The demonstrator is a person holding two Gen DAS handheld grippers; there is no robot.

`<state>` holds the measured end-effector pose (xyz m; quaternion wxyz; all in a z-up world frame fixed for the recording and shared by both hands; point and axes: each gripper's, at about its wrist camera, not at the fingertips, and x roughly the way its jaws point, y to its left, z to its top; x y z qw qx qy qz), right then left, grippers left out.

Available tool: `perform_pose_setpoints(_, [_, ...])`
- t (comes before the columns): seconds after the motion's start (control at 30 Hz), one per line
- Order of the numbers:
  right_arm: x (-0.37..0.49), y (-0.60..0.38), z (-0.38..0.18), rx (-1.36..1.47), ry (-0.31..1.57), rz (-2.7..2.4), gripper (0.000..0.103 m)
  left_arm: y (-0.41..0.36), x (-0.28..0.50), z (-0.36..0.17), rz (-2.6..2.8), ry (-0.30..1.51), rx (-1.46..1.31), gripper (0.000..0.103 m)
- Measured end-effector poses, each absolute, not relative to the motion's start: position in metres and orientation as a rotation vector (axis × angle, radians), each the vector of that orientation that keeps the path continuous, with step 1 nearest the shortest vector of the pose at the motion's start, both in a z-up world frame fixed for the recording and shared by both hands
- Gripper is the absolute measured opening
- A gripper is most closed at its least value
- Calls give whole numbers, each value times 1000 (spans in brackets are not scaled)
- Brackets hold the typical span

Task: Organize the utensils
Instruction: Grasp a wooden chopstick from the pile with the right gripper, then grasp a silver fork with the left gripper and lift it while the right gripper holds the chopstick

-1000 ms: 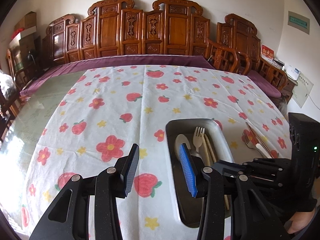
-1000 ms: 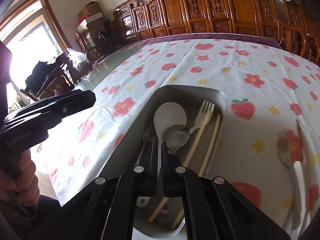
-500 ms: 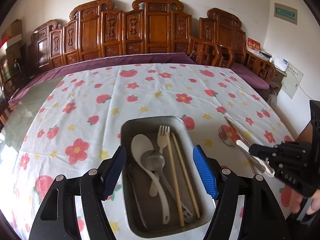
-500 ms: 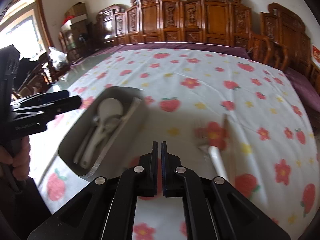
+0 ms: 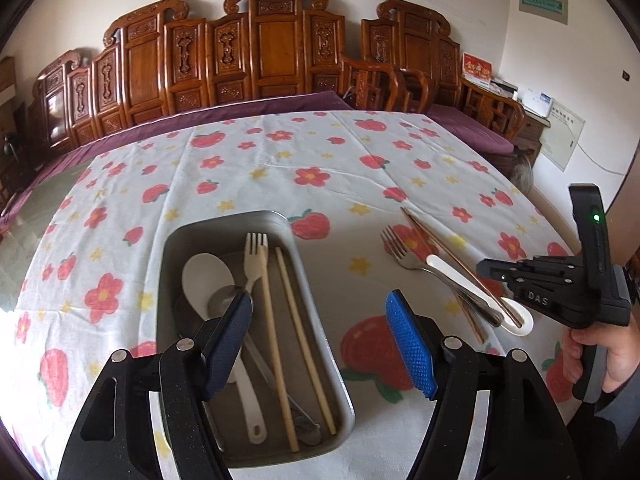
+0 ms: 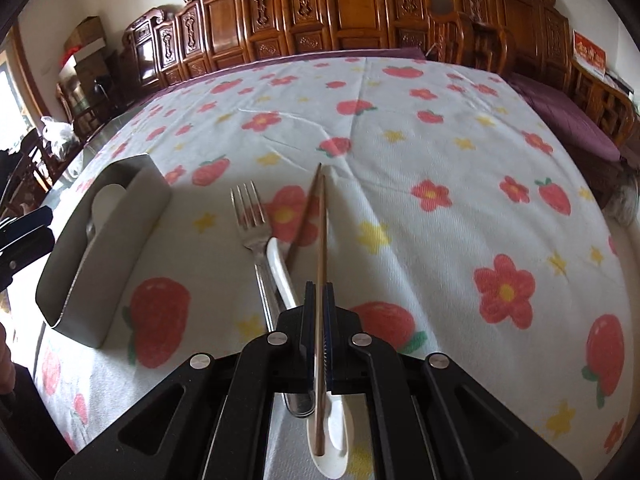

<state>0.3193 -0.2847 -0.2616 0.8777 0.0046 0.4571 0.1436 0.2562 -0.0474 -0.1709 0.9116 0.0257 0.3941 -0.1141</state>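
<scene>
Whereas a second ago the left gripper (image 5: 320,344) stood narrower beside the metal tray (image 5: 320,320), in the left wrist view its jaws now stand wide and empty, straddling the tray's right wall and pointing down. Inside lie a white spoon (image 5: 208,280), a beige fork (image 5: 256,256) and pale chopsticks (image 5: 296,320). To the right, a hand (image 5: 600,352) holds the right gripper (image 5: 486,268) over loose utensils.

In the right wrist view, earlier over the tray, the right gripper (image 6: 318,300) is now clamped on a brown chopstick (image 6: 321,240). Beside it on the tablecloth (image 6: 440,140) lie a metal fork (image 6: 250,216), a white ladle (image 6: 280,268) and a second chopstick (image 6: 306,212); the tray sits well left.
</scene>
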Motion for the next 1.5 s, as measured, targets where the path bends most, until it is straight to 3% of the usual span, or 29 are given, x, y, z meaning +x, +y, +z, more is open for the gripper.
perform_pose_setpoints(0.13, [322, -284, -267, 17, 968, 301, 5, -55, 254, -175, -246, 818, 74, 67])
perform_pose_setpoints(0.27, [322, -286, -269, 30, 973, 299, 17, -58, 253, -176, -250, 821, 81, 67])
perform_pose_setpoints(0.5, [324, -289, -272, 76, 1001, 311, 17, -62, 252, -179, -252, 825, 88, 67])
perform_pose_setpoints(0.6, [324, -292, -270, 137, 1005, 335, 6, -66, 251, -183, -248, 832, 107, 67])
perform_pose_setpoints(1.2, [325, -332, -244, 128, 879, 248, 6, -111, 256, -184, -248, 805, 207, 67])
perform_pose_setpoints(1.5, [331, -348, -251, 161, 887, 212, 6, -152, 285, -207, -294, 901, 174, 67])
